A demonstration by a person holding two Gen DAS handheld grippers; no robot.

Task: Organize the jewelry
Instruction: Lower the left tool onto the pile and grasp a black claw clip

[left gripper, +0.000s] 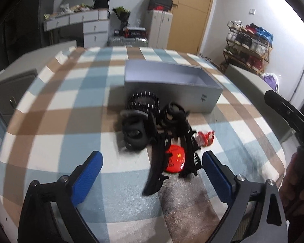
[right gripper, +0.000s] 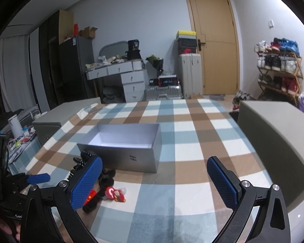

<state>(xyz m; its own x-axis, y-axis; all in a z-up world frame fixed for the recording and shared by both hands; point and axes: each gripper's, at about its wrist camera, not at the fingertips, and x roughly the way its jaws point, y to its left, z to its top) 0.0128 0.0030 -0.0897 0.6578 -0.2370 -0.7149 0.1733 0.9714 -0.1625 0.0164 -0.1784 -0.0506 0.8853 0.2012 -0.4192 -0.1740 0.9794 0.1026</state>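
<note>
Checked tablecloth (left gripper: 50, 105) over a table in a cluttered bedroom, and the heap of black hair clips (left gripper: 158, 129) with the red badge (left gripper: 175, 159) lies mid-table against the near wall of the empty grey box (left gripper: 172, 93). Left gripper (left gripper: 152, 168) spread wide, empty, over the heap. Right gripper (right gripper: 154, 182) wide, empty too. Light, stiff, tangle-prone plastic: probably best pinched by one clip's spine.

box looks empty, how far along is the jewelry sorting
Done: nothing; the grey box is empty. In hand: nothing; the left gripper is open over the pile of black accessories, and the right gripper is open too. Left: the whole pile, the red badge and the red charm.
</note>
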